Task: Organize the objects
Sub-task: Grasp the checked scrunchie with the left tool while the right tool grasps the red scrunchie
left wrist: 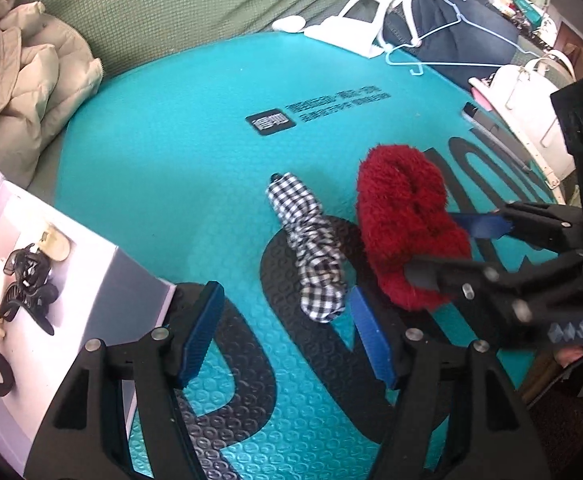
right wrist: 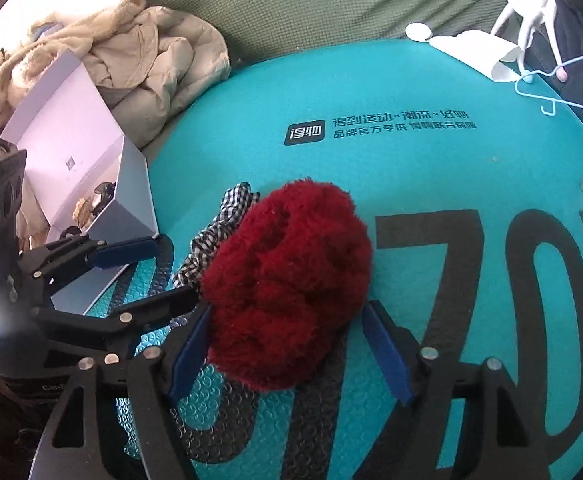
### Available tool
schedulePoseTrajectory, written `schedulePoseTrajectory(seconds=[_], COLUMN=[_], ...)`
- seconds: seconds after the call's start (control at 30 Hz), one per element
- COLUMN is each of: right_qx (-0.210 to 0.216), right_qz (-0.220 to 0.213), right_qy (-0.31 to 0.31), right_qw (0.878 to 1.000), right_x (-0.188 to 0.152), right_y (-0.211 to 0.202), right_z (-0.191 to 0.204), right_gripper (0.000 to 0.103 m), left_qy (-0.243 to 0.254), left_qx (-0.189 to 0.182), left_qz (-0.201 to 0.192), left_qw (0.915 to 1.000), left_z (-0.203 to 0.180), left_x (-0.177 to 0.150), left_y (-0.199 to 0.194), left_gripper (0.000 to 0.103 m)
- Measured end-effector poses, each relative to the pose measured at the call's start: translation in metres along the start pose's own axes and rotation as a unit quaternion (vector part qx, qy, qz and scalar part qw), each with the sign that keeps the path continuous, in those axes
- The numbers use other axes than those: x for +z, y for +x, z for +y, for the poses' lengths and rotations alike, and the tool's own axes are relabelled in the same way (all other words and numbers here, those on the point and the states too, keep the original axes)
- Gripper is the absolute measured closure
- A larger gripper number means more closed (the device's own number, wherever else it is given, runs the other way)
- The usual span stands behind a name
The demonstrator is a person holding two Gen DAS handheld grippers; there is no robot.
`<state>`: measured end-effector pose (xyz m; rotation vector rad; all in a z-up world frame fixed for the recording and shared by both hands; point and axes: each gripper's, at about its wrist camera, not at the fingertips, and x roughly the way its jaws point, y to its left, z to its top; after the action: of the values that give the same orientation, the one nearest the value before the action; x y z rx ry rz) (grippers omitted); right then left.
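Teal mat point(left wrist: 195, 128): one red scrunchie point(left wrist: 403, 224), one checked scrunchie point(left wrist: 311, 248).

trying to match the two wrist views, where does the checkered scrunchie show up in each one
Left wrist view: the checkered scrunchie lies at centre on the teal mat, just beyond the open left tool, left of the red fluffy scrunchie.
Right wrist view: the checkered scrunchie sits left of centre, mostly hidden behind the red fluffy scrunchie.
Shared landmark: the black logo square printed on the mat.
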<state>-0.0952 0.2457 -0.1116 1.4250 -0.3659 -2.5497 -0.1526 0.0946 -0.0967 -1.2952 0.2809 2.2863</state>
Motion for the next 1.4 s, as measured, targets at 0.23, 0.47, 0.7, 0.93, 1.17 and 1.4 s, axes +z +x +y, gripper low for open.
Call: schedulePoseTrajectory(seconds=[0.23, 0.47, 0.7, 0.93, 1.17, 1.4], right_qx=[0.013, 0.008, -0.009, -0.013, -0.030, -0.054], right_qz=[-0.013, -0.010, -0.006, -0.002, 0.010, -0.008], right_qy=[0.020, 0.043, 0.029, 0.023, 0.013, 0.011], right_qw=[1.000, 0.999, 1.000, 1.000, 0.999, 0.998], right_x=[-0.006, -0.011, -0.018, -0.026, -0.023, -0.019], right_y=[-0.009, -0.019, -0.025, -0.028, -0.018, -0.012], right_z=[-0.013, -0.025, -0.020, -0.017, -0.010, -0.006], right_gripper=[0.067, 0.068, 0.068, 0.061, 0.033, 0.033], left_qy=[0.009, -0.013, 0.007, 0.028, 0.020, 0.024], left_qx=[-0.004, 0.001, 0.000, -0.009, -0.013, -0.009], left_qz=[-0.008, -0.005, 0.007, 0.021, 0.002, -0.007], left_qw=[0.9999, 0.9999, 1.0000, 0.9993, 0.9997, 0.9997], left_z=[-0.013, -0.010, -0.021, -0.035, -0.032, -0.031], left_x=[0.009, 0.014, 0.006, -0.015, -0.019, -0.011], left_y=[0.016, 0.029, 0.023, 0.009, 0.010, 0.016], left_gripper=[0.039, 0.080, 0.081, 0.081, 0.077, 0.070])
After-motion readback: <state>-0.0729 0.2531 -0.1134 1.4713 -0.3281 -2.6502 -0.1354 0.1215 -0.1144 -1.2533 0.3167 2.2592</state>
